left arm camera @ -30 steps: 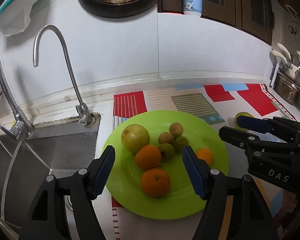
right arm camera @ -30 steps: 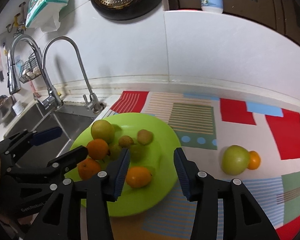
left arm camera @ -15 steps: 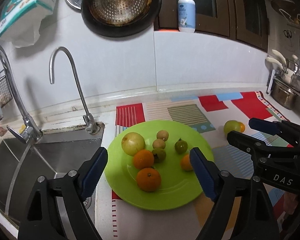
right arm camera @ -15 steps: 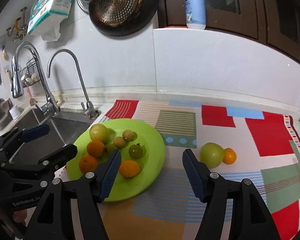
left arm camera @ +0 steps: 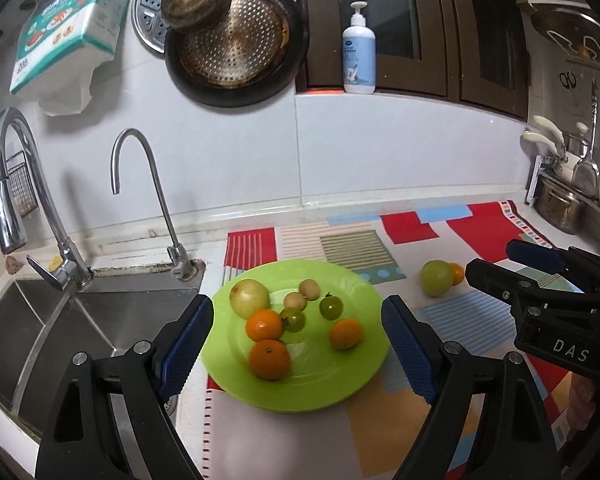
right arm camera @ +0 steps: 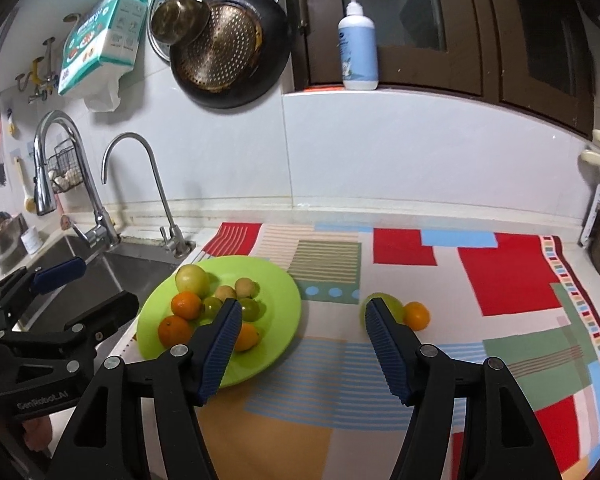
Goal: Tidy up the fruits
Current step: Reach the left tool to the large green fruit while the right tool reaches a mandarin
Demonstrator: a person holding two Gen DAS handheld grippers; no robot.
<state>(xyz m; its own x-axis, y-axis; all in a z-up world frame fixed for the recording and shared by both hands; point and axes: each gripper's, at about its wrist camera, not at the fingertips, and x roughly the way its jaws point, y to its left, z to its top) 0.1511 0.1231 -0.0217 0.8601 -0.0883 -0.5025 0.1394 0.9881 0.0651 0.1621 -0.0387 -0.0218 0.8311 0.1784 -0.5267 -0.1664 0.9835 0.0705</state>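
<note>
Both my claws are empty. My left claw (left arm camera: 298, 334) stands wide open above the round lime-green plastic plate (left arm camera: 364, 376), and my right claw (right arm camera: 302, 338) is about half open, with only the patterned red, green and beige mat (right arm camera: 508, 280) between its pads. The plate sits on the mat at the table's sink end, touching nothing but its load: a pale yellow-green round fruit (left arm camera: 249, 298), three oranges, two small green tomatoes and two small brown fruits. Well apart on the mat lie a loose green round fruit (left arm camera: 436, 277) and a small orange (right arm camera: 416, 315), touching each other. I judge these two are next. The risk: nudging one sends the other rolling across the mat. Dropping either onto the plate could knock the crowded fruits toward the steel sink (left arm camera: 60, 320), just beside the plate's rim.
</note>
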